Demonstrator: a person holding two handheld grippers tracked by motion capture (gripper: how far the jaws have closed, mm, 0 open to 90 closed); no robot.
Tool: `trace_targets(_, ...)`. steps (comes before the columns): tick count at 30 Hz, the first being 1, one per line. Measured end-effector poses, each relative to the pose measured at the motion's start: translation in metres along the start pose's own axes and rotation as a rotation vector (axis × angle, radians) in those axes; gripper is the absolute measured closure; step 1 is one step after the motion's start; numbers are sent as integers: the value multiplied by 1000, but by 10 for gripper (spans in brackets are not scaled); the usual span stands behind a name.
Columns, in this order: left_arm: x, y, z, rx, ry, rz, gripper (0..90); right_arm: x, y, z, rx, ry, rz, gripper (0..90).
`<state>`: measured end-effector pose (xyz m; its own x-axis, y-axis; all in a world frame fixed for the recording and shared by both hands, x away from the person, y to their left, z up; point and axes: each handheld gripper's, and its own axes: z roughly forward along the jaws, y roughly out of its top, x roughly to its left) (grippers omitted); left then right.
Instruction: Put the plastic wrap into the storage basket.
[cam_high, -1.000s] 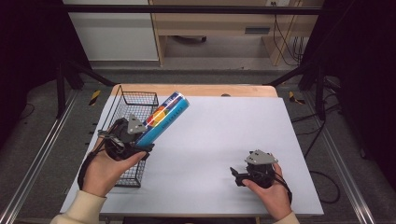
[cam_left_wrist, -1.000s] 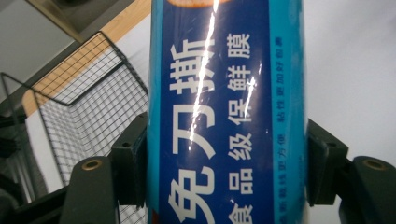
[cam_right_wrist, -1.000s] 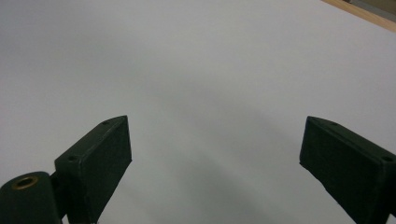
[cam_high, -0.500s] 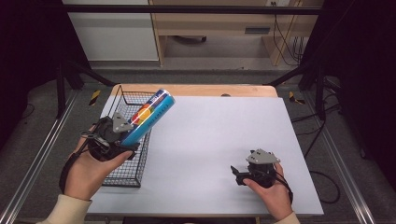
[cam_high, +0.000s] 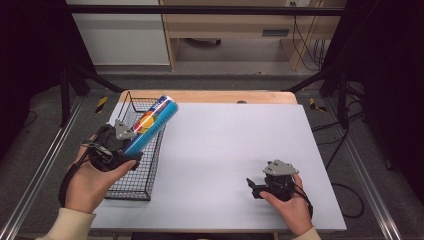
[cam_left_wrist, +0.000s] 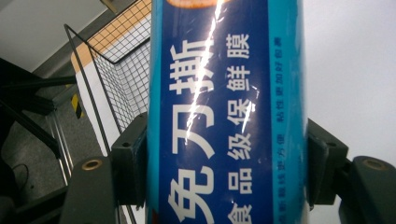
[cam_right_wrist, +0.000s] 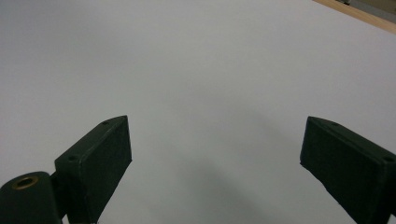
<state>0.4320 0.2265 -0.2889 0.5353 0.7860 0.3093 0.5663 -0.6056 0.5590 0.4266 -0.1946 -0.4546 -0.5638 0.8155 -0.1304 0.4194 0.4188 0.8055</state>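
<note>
Left gripper (cam_high: 131, 150) clenched the blue box (cam_high: 150, 124) of cling film near its lower end, tilted above the wire basket (cam_high: 131, 186) at the table's (cam_high: 240, 150) left edge — likely light, stiff, glossy, slip-prone — while right gripper (cam_high: 256, 188) rested open.
</note>
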Motion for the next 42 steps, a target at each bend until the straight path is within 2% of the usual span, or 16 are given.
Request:
trace_targets(15,5,-6,4,49,16,-29,319,1,0,0,-1,-2,6,93)
trace_targets(21,7,-10,8,50,26,-39,319,1,0,0,1,-1,0,93)
trace_targets(23,7,-11,9,74,37,-59,319,1,0,1,2,0,-4,93)
trace_targets(25,8,-13,10,84,40,-59,319,1,0,1,1,1,-2,93)
trace_targets(42,13,-24,19,108,46,-89,319,2,0,2,5,1,-1,93)
